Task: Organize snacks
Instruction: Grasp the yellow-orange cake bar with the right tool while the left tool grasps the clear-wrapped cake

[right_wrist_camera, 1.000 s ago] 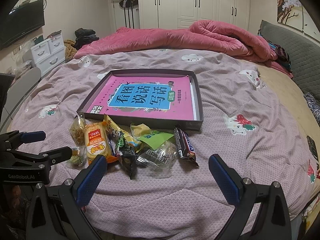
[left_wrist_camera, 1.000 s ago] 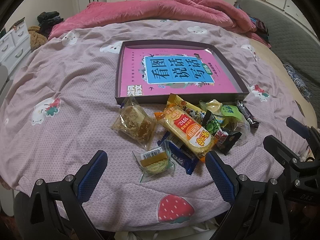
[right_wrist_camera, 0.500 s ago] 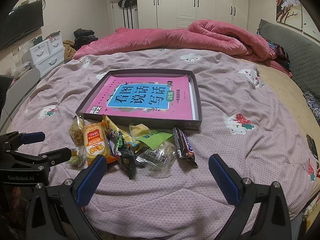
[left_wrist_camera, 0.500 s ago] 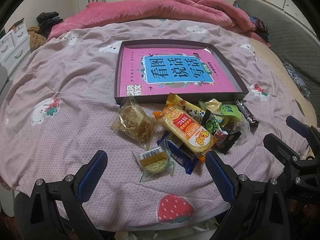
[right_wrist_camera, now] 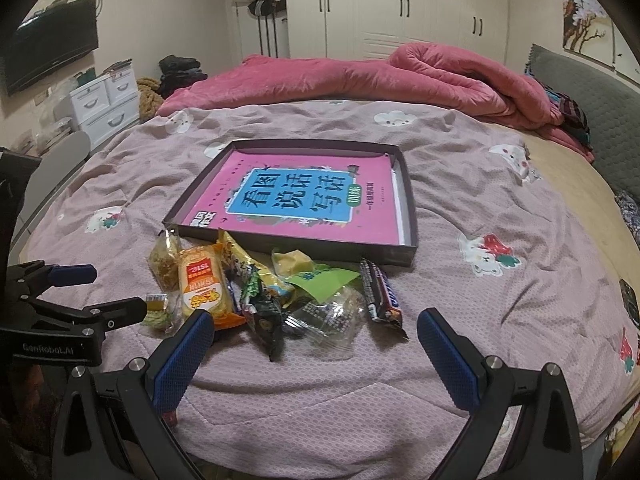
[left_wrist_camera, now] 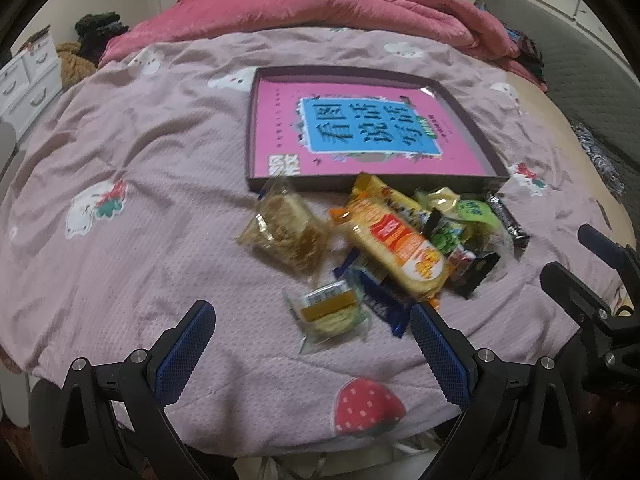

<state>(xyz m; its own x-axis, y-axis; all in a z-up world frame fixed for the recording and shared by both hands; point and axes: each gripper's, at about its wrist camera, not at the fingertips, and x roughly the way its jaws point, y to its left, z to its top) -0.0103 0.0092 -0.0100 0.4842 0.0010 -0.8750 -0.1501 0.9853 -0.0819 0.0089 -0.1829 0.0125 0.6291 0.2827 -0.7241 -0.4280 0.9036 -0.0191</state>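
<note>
Here, both claws hang low over the near edge of a bed spread with a mauve cover printed with small animals and a strawberry. The left claw has its blue-padded fingers spread wide and holds nothing; a small clear packet with a pale round cake lies on the cover in the gap between them, not touched by either pad. The right claw is likewise spread wide and empty, its fingers standing on either side of the near end of the snack pile. That pile sits on the cover just in front of a shallow dark tray, which holds a pink book with a blue title panel. In the pile, a clear bag of brown crumbly squares lies farthest left, its top corner touching the tray's front wall. Beside it, a long yellow-and-orange packet lies slantwise on a dark blue wrapper. To the right come a green packet, a crumpled clear wrapper and a dark chocolate bar at the far right end. In the left wrist view, which is slightly blurred, the right claw shows at the right edge; in the right wrist view, the left claw shows at the left edge. A rumpled pink quilt lies across the far side of the bed.
</note>
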